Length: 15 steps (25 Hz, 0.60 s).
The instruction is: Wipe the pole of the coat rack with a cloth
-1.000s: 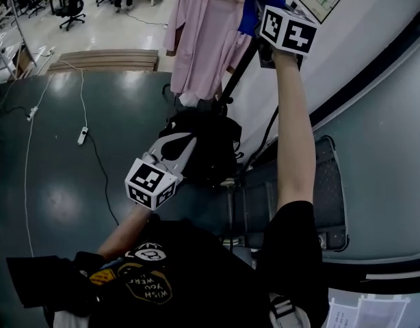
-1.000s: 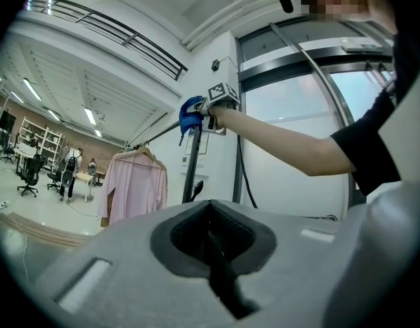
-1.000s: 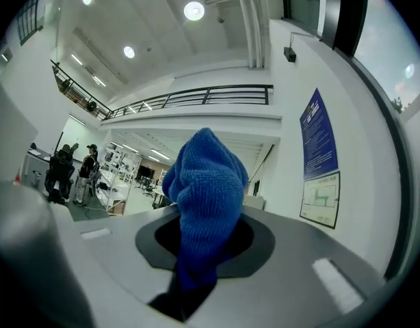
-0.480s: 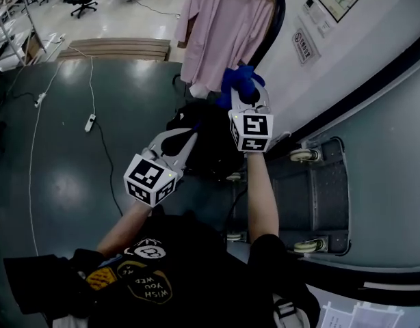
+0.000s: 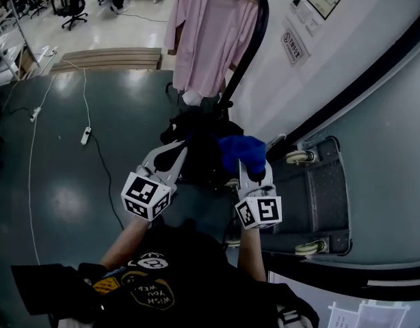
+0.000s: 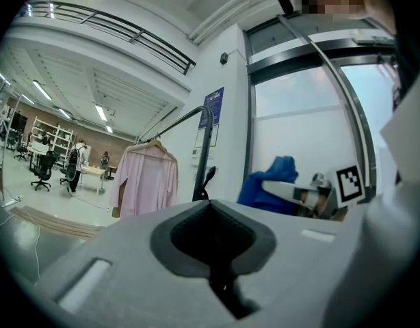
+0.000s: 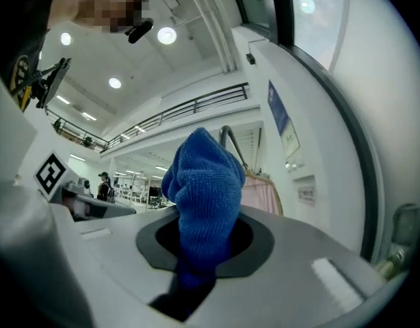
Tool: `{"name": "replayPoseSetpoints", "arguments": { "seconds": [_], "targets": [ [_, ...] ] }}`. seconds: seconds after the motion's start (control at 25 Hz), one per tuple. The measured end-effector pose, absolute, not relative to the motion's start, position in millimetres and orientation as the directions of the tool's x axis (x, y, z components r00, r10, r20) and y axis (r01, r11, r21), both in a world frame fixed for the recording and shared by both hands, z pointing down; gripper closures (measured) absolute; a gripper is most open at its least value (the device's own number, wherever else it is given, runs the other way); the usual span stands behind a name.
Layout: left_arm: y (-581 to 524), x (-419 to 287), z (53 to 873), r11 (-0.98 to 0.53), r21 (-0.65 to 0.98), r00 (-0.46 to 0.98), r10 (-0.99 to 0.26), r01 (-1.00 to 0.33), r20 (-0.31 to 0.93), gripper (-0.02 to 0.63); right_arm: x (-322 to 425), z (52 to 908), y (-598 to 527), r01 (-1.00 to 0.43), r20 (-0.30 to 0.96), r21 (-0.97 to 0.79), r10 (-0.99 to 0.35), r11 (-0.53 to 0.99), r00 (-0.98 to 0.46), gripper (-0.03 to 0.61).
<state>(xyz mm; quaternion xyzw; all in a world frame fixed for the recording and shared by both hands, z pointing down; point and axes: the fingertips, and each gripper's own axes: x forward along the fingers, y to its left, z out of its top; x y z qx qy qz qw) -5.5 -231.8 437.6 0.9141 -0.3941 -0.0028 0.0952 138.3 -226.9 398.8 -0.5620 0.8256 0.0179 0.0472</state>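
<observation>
The coat rack's black curved pole [image 5: 245,53] rises at the top middle of the head view, with a pink shirt [image 5: 210,33] hanging from it. My right gripper [image 5: 248,165] is shut on a blue cloth [image 5: 241,149], low down near the rack's foot and apart from the pole. The right gripper view shows the cloth [image 7: 203,197] bunched between the jaws. To its left, my left gripper [image 5: 170,153] is shut and holds nothing. In the left gripper view the pole [image 6: 206,149] stands ahead, the cloth [image 6: 273,182] to its right.
A black bag [image 5: 200,139] lies at the rack's foot. A grey wheeled platform [image 5: 312,197] stands right of it along the white wall [image 5: 278,74]. A power strip [image 5: 83,136] and its cable lie on the dark floor at left, a wooden pallet [image 5: 104,59] beyond.
My right gripper has come down with the blue cloth from the top of the pole to near its foot. The left gripper has hardly moved.
</observation>
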Motion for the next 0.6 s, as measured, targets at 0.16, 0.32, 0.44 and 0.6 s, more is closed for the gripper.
{"name": "replayPoseSetpoints", "arguments": {
  "seconds": [0.16, 0.32, 0.44, 0.6],
  "targets": [
    [-227.0, -7.0, 455.6, -0.662, 0.191, 0.686, -0.72, -0.725, 0.108, 0.611, 162.3, 465.6, -190.5, -0.941, 0.005, -0.207, -0.961, 0.269, -0.276, 0.515],
    [-217.8, 9.4, 455.7, -0.698, 0.16, 0.716, -0.689, -0.698, 0.115, 0.611, 138.1, 470.6, -185.6, -0.931, 0.024, -0.171, -0.943, 0.324, -0.332, 0.515],
    [-207.4, 24.7, 456.2, -0.735, 0.139, 0.748, -0.652, -0.664, 0.122, 0.611, 122.5, 458.4, -189.5, -0.923, 0.024, -0.134, -0.93, 0.361, -0.368, 0.515],
    [-199.8, 33.5, 457.3, -0.75, 0.122, 0.76, -0.638, -0.65, 0.128, 0.611, 111.7, 441.8, -187.3, -0.913, 0.006, -0.097, -0.917, 0.397, -0.4, 0.515]
  ]
}}
